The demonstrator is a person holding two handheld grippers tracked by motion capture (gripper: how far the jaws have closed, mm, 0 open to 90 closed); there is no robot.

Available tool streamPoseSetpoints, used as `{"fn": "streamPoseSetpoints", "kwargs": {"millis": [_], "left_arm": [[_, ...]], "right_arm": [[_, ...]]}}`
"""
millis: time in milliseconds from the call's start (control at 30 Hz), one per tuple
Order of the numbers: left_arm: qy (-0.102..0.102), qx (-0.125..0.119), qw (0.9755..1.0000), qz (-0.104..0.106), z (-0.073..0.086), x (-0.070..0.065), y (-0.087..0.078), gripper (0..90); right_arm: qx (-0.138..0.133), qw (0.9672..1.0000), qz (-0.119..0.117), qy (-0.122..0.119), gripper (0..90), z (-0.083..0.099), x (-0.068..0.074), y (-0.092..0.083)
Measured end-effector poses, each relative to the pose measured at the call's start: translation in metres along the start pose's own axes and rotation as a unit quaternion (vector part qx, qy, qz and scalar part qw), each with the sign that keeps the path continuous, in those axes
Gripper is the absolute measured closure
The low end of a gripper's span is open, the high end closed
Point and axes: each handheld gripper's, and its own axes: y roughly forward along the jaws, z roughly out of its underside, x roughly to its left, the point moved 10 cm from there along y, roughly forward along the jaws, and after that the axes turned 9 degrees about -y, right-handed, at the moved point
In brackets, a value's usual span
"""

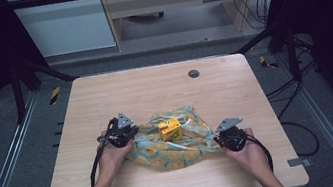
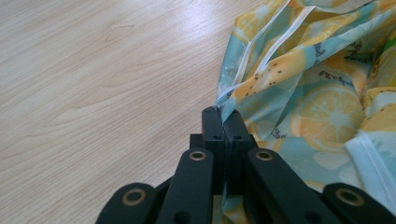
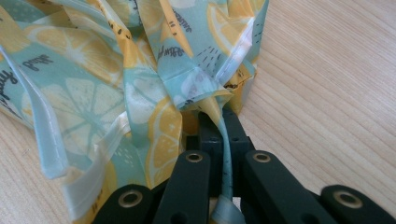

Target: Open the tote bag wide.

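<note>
High view: lemon-print bag (image 1: 173, 145) mid-table, toward near edge, yellow box (image 1: 170, 129) on it.
Left gripper view: left gripper (image 2: 223, 120) clamped on bag hem; thin, soft, slippery film.
Right gripper view: right gripper (image 3: 223, 122) pinching opposite corner; seams give best hold.

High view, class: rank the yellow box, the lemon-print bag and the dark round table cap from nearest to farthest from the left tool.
1. Lemon-print bag: gripped by the left tool.
2. Yellow box: mid-bag, to its right.
3. Dark round table cap: far side.
</note>
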Motion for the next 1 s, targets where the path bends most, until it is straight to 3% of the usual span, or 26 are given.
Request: {"fn": "streamPoseSetpoints", "kwargs": {"millis": [300, 533, 667, 800, 833, 867, 900, 967, 1000], "left_arm": [[0.012, 0.006, 0.9999, -0.007, 0.002, 0.001, -0.003, 90.0], [-0.007, -0.001, 1.0000, -0.001, 0.006, 0.000, -0.004, 89.5], [-0.011, -0.012, 0.9999, 0.005, 0.004, 0.000, -0.011, 86.7], [-0.010, -0.018, 0.9998, 0.003, 0.002, 0.000, -0.013, 83.6], [-0.013, -0.025, 0.9996, 0.004, 0.000, -0.001, -0.015, 75.9], [-0.016, -0.034, 0.9993, 0.002, -0.003, -0.001, -0.016, 75.9], [-0.016, -0.041, 0.9990, 0.000, -0.006, -0.002, -0.018, 63.8], [-0.008, -0.053, 0.9986, 0.003, -0.011, -0.005, -0.022, 62.6], [-0.004, -0.056, 0.9984, 0.002, -0.013, -0.006, -0.024, 57.0]], "right_arm": [[0.004, 0.9999, 0.002, -0.012, 90.0, 0.000, 0.002, -0.001], [0.000, 0.9999, 0.007, -0.011, 89.1, -0.001, 0.001, 0.000], [-0.039, 0.9990, 0.019, -0.001, 79.5, -0.010, -0.004, -0.007], [-0.045, 0.9987, 0.022, 0.004, 75.9, -0.011, -0.006, -0.009], [-0.052, 0.9983, 0.025, 0.010, 68.0, -0.013, -0.006, -0.011], [-0.052, 0.9983, 0.025, 0.010, 68.0, -0.013, -0.006, -0.011], [-0.066, 0.9972, 0.031, 0.018, 58.4, -0.018, -0.009, -0.014], [-0.072, 0.9966, 0.032, 0.025, 53.9, -0.021, -0.010, -0.016], [-0.088, 0.9949, 0.035, 0.035, 42.4, -0.028, -0.013, -0.020]]}}
